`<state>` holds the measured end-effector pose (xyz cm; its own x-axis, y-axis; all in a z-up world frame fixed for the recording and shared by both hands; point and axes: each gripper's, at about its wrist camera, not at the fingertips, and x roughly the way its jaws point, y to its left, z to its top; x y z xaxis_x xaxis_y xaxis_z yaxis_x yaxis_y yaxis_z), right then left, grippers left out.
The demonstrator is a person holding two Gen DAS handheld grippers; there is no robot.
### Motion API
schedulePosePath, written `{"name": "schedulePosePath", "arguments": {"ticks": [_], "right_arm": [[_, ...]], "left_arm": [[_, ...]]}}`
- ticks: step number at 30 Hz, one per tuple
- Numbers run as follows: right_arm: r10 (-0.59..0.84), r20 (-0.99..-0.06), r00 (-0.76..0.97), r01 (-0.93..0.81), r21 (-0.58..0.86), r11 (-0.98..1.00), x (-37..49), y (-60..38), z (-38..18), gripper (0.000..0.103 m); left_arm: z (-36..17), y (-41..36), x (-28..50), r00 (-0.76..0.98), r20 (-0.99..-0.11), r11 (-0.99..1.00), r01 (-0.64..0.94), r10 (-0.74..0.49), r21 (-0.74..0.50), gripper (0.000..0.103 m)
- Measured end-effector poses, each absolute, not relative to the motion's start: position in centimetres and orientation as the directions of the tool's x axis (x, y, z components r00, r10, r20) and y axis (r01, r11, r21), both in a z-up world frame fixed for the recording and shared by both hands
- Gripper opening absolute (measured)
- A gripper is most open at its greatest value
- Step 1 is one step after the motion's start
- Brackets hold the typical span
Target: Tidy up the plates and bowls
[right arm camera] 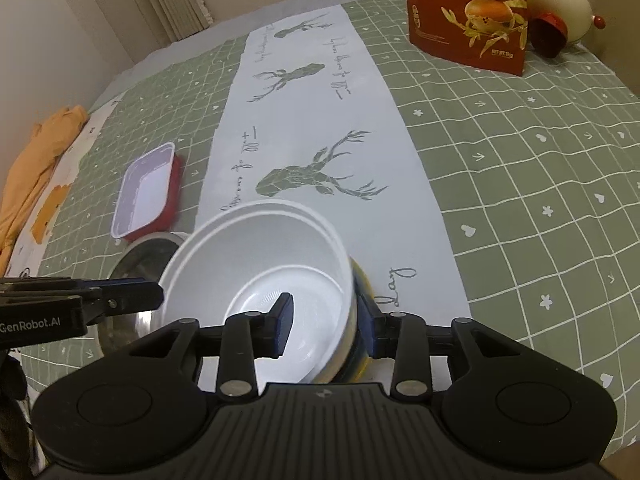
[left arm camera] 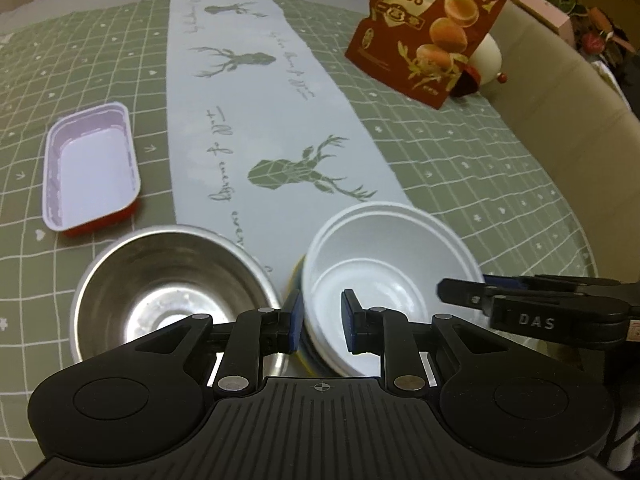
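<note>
The white bowl (right arm camera: 260, 272) is sitting nested in a yellow-rimmed bowl (right arm camera: 362, 292) on the pale deer-print runner (left arm camera: 260, 120), toward the near edge of the green checked tablecloth (left arm camera: 480, 152). The right gripper (right arm camera: 324, 324) is straddling the right-hand wall of this stack: one blue pad (right arm camera: 282, 322) is sitting inside the white bowl, the other outside against the yellow rim. The jaws are standing narrow around the wall; firm clamping cannot be confirmed, as that edge is blurring. The left gripper (left arm camera: 320, 320) is straddling the left wall of the same white bowl (left arm camera: 384, 264), one pad (left arm camera: 294, 320) outside and one inside, likewise at a narrow setting with contact uncertain. A steel bowl (left arm camera: 168, 280) is standing just beside the stack on the left, nothing in it. A rectangular tray (left arm camera: 92, 168), white inside and red outside, is lying further left on the cloth. A quail-egg pouch (left arm camera: 428, 28) is standing upright at the far side, well apart.
</note>
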<state>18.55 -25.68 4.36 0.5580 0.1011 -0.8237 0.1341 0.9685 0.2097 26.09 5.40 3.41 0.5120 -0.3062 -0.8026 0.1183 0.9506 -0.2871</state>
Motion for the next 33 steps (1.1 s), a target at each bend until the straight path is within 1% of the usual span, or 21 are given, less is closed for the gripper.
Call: {"name": "schedulePosePath", "arguments": {"ticks": [4, 9, 12, 14, 16, 18, 22, 27, 30, 33], "right_arm": [[0.097, -0.831, 0.547, 0.148, 0.210, 0.966, 18.5, -26.1, 3.7, 0.037], [0.092, -0.831, 0.548, 0.162, 0.214, 0.963, 18.3, -26.5, 3.4, 0.041], [0.105, -0.830, 0.548, 0.171, 0.234, 0.957, 18.1, -26.9, 3.2, 0.047], [0.119, -0.824, 0.554, 0.172, 0.254, 0.952, 17.8, -27.1, 3.2, 0.054], [0.129, -0.818, 0.561, 0.177, 0.270, 0.946, 17.4, -27.3, 3.2, 0.056], [0.134, -0.811, 0.569, 0.185, 0.285, 0.940, 16.9, -27.5, 3.1, 0.057], [0.158, -0.809, 0.567, 0.206, 0.325, 0.923, 16.3, -27.8, 2.2, 0.058], [0.215, -0.805, 0.553, 0.235, 0.399, 0.886, 15.8, -28.2, 0.0, 0.059], [0.251, -0.793, 0.555, 0.240, 0.441, 0.865, 15.7, -28.3, -0.9, 0.059], [0.282, -0.782, 0.555, 0.242, 0.476, 0.845, 15.7, -28.1, -1.6, 0.060]], "left_arm": [[2.8, 5.5, 26.2, 0.500, -0.813, 0.953, 0.113, -0.298, -0.280, 0.023], [2.7, 5.4, 26.3, 0.500, -0.815, 0.956, 0.124, -0.292, -0.267, 0.023], [2.9, 5.2, 26.5, 0.503, -0.813, 0.956, 0.142, -0.294, -0.258, 0.023], [3.1, 5.1, 27.2, 0.503, -0.804, 0.948, 0.182, -0.319, -0.262, 0.023], [3.5, 5.0, 28.1, 0.509, -0.797, 0.945, 0.212, -0.324, -0.248, 0.023], [3.9, 4.7, 29.2, 0.518, -0.799, 0.949, 0.237, -0.305, -0.208, 0.023], [3.3, 4.0, 31.4, 0.500, -0.821, 0.948, 0.284, -0.276, -0.146, 0.023], [1.3, 3.5, 32.9, 0.403, -0.851, 0.923, 0.319, -0.337, -0.214, 0.024], [0.1, 3.0, 33.4, 0.380, -0.871, 0.928, 0.319, -0.311, -0.192, 0.024], [-0.9, 3.0, 33.9, 0.358, -0.884, 0.931, 0.311, -0.300, -0.190, 0.027]]}}
